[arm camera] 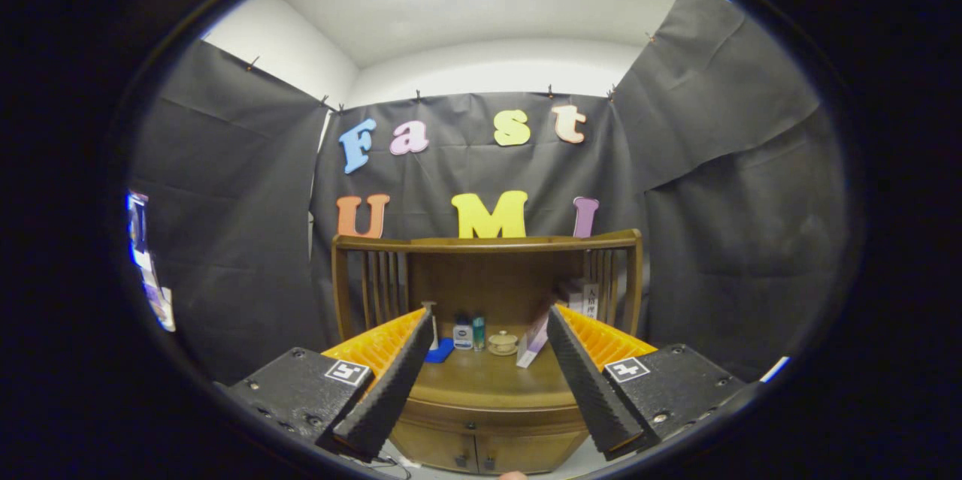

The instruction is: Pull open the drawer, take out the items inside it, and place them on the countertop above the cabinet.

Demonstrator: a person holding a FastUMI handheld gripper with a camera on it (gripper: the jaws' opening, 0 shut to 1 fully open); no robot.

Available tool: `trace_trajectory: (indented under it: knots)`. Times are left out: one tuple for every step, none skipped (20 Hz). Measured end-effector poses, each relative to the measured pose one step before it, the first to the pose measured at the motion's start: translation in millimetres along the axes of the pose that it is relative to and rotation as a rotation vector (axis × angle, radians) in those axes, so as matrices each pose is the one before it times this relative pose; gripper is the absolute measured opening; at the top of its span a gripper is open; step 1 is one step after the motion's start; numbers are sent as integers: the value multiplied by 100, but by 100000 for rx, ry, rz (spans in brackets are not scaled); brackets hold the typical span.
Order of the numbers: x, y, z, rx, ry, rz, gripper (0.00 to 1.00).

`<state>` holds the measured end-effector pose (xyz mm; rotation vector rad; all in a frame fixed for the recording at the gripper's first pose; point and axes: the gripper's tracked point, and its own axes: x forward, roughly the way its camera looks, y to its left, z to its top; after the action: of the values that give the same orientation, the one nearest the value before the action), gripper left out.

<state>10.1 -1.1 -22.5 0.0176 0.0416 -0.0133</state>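
Item: gripper (pixel 490 375), fingers spread wide, holding nothing, well short of the wooden cabinet (pixel 481 420). Drawer front (pixel 492 409) shut, below the curved countertop (pixel 488 375). Risk: small bottles (pixel 469 333), ceramic cup (pixel 503 342) and leaning box (pixel 533 341) crowd the top; incoming items may topple them. Polished wood, slatted rails (pixel 383 277), ridged finger pads (pixel 391 382).

A brown wooden cabinet (pixel 481 420) with a slatted back rail stands against black cloth (pixel 721 187) beneath a white ceiling (pixel 481 22). On its brown countertop (pixel 488 382), near the back edge, sit a blue object (pixel 440 351), a white bottle (pixel 463 334), a green-capped bottle (pixel 479 333) and a cream lidded cup (pixel 503 342). A white-and-purple box (pixel 532 345) leans toward the right edge, beyond the spread fingers of the gripper (pixel 490 330).
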Motion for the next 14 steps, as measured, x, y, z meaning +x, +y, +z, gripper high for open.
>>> trace_trajectory:
  knots:
    - [180,-157,-264,-112,252,-27,99]
    - [297,-13,-404,-213,499,91,99]
    - [276,-118,-345,132,483,-176,99]
    - [237,-102,-482,200,630,89,99]
    - [372,11,-451,438,327,369,99]
    - [380,200,-675,342,481,663,99]
    - [379,227,-838,158,787,488,99]
    - [472,187,-909,-118,828,640,99]
    - [649,84,-1014,-179,1175,182,99]
    - [516,247,-1262,-292,1251,548,99]
    - [597,175,-1164,135,1226,228,99]
    - [681,179,-1374,439,1359,584,99]
    - [756,214,-1216,642,1487,553,99]
    - [878,169,-1571,311,2216,331,99]
